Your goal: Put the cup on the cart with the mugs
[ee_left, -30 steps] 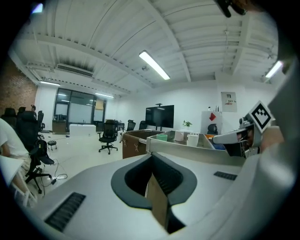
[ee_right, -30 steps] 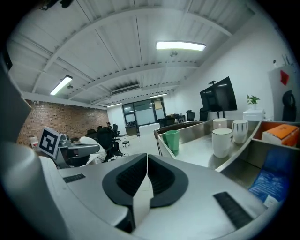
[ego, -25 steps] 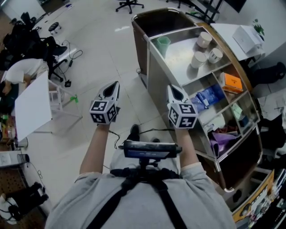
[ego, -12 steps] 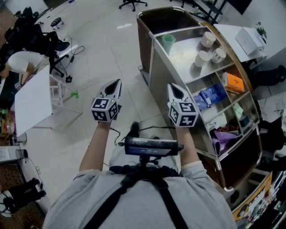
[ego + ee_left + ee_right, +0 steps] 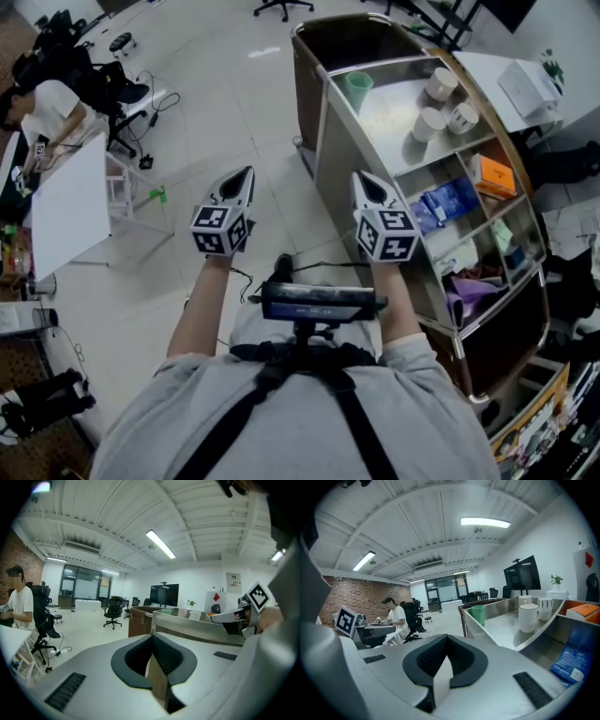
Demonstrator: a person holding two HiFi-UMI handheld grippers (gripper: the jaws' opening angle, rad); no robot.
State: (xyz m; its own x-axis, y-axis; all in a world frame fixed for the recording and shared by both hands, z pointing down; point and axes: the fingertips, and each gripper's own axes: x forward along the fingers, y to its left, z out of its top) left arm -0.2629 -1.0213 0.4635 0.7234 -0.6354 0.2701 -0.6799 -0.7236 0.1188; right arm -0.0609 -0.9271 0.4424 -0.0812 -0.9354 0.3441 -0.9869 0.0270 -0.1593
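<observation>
A green cup (image 5: pixel 357 87) stands on the steel top shelf (image 5: pixel 389 141) of the cart, at its far end. Three white mugs (image 5: pixel 442 82) are grouped further right on the same shelf. Both grippers hover over the floor short of the cart. My left gripper (image 5: pixel 246 173) is shut and holds nothing. My right gripper (image 5: pixel 362 178) is also shut and empty, close to the cart's near side. In the right gripper view the green cup (image 5: pixel 478 613) and two mugs (image 5: pixel 528 617) lie ahead beyond the closed right gripper (image 5: pixel 446 644). The left gripper (image 5: pixel 152 641) faces the open room.
The cart's lower shelves hold an orange box (image 5: pixel 489 173), blue packets (image 5: pixel 441 202) and a purple bag (image 5: pixel 469 295). At the left stand a white table (image 5: pixel 66 220), a person (image 5: pixel 42 103) at a desk, office chairs and floor cables (image 5: pixel 141 98).
The head view has shifted a little, so the cart sits slightly further right. Both grippers stay shut and hold their places.
</observation>
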